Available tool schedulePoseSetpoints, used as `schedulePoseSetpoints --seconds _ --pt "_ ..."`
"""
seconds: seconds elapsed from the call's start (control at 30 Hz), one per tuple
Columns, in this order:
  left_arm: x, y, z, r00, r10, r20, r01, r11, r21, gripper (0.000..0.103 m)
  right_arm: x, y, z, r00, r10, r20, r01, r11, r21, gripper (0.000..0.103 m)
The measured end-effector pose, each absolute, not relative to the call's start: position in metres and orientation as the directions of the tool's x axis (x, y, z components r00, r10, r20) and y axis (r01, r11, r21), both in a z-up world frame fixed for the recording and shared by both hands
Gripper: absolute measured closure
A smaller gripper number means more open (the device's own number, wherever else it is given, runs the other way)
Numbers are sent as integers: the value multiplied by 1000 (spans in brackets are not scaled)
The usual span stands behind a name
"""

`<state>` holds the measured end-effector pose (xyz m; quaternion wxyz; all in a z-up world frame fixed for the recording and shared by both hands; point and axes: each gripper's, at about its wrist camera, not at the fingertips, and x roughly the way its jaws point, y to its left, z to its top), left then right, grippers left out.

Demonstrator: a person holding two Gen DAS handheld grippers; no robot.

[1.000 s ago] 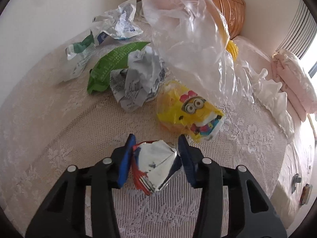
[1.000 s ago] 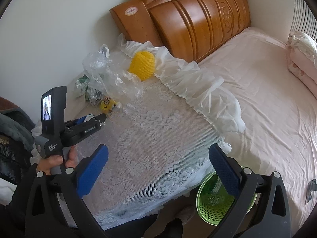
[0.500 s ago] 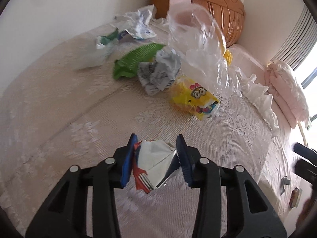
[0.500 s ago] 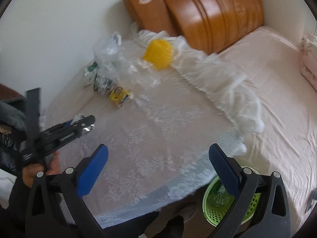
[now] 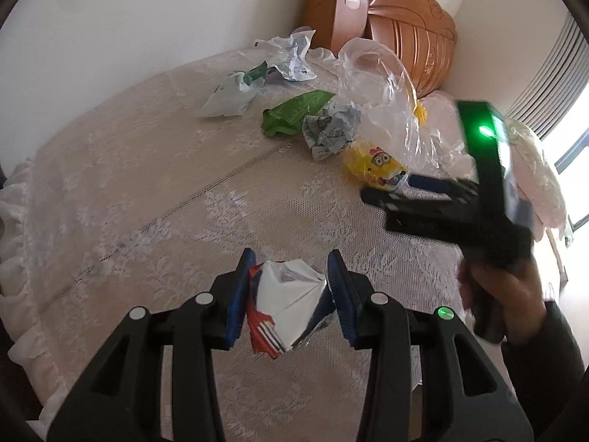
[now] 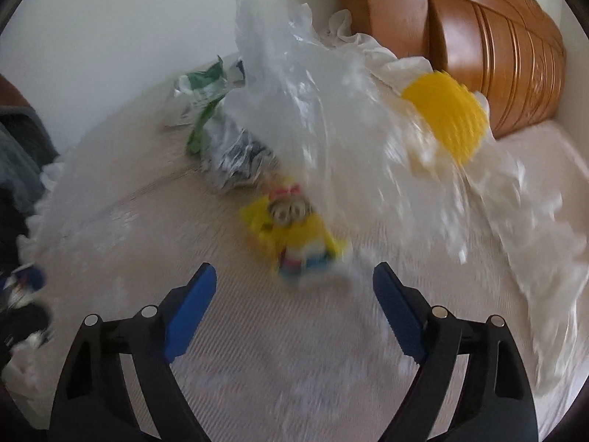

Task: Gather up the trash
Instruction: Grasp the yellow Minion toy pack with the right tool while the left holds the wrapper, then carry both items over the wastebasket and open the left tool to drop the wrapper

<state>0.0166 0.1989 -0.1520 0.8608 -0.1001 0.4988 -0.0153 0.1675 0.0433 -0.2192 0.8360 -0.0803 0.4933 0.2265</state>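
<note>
The left gripper (image 5: 289, 287) clenched a crumpled silver-and-red foil wrapper (image 5: 285, 304) above the lace-covered table (image 5: 147, 202). The right gripper (image 6: 294, 311), jaws spread, faced the yellow cartoon-printed packet (image 6: 294, 232); it should straddle it squarely, avoiding the clear plastic bag (image 6: 331, 110).

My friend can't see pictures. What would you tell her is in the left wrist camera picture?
The left gripper pinches a crumpled silver wrapper above a lace-covered table. Farther back lie a yellow cartoon wrapper, a paper ball, a green wrapper and a clear plastic bag. The right gripper reaches in beside the yellow one.
</note>
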Motion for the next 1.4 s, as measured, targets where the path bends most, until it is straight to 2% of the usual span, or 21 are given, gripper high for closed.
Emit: schedulePoseSetpoints --seconds 0.1,0.17,0.27,0.37,0.6,0.87,1.1,1.4 --pt "15 203 -152 503 -130 -855 -63 980 -187 63 177 54 -220 429 264 -864 -463 886 41 30" --pt "15 206 -152 502 -138 -854 -60 979 -194 63 179 57 -219 433 254 -865 -464 886 28 44" --pt "16 210 -152 505 -146 -851 -56 978 -200 63 178 60 -218 418 268 -868 -464 884 50 58" --pt "17 212 -149 513 -148 -845 -49 978 -201 63 170 57 -215 390 300 -871 -459 883 98 67" --pt "8 207 -142 518 -153 -841 -36 979 -200 63 123 33 -205 350 405 -845 -413 876 248 69" --pt "-5 168 -131 511 -192 -838 42 979 -199 63 64 -28 -173 409 446 -796 -330 886 327 69" --pt "-9 80 -118 479 -306 -823 250 946 -206 63 3 -129 -149 516 335 -788 -141 941 307 69" --pt "-25 -57 -109 360 -467 -808 548 806 -222 63 -103 -267 -149 579 86 -811 224 939 260 68"
